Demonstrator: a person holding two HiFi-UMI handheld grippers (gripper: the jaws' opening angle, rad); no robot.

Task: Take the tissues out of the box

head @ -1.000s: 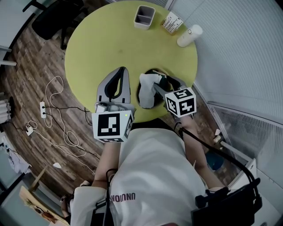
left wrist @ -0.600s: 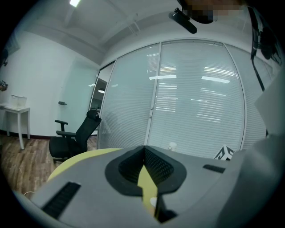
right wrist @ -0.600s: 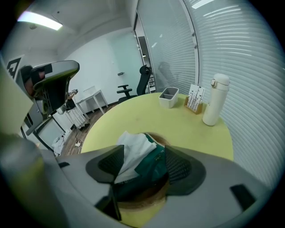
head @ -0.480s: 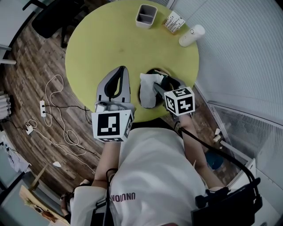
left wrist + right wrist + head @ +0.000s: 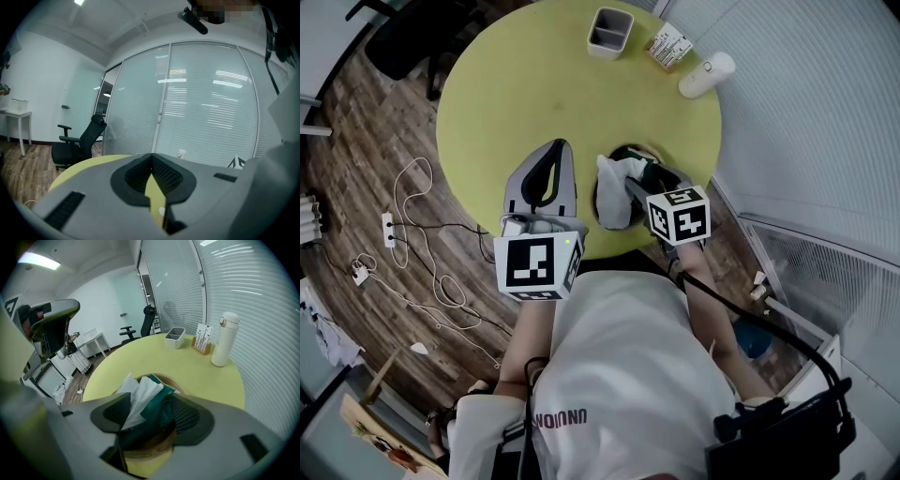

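At the near edge of the yellow-green table (image 5: 534,94) we hold the left gripper (image 5: 152,163) idle. Its jaws are pressed together on nothing, with only a sliver of tabletop showing through them. We judge it is parked there to leave room for the other hand.

Just beside it, near the same edge, the right gripper (image 5: 150,411) leans in over the tissue box (image 5: 146,451), a round brown holder with a teal pack inside. Its jaws stand apart, one on each side of the white tissue (image 5: 139,392) that sticks up out of the pack. The sheet leans against one pad, and we see no pinch on it yet. We read this as lining up to close on the sheet and lift it out.

Along the far edge stand a grey two-compartment tray (image 5: 175,337), a small card stand (image 5: 203,344) and a white flask (image 5: 224,339), all well apart from the box.
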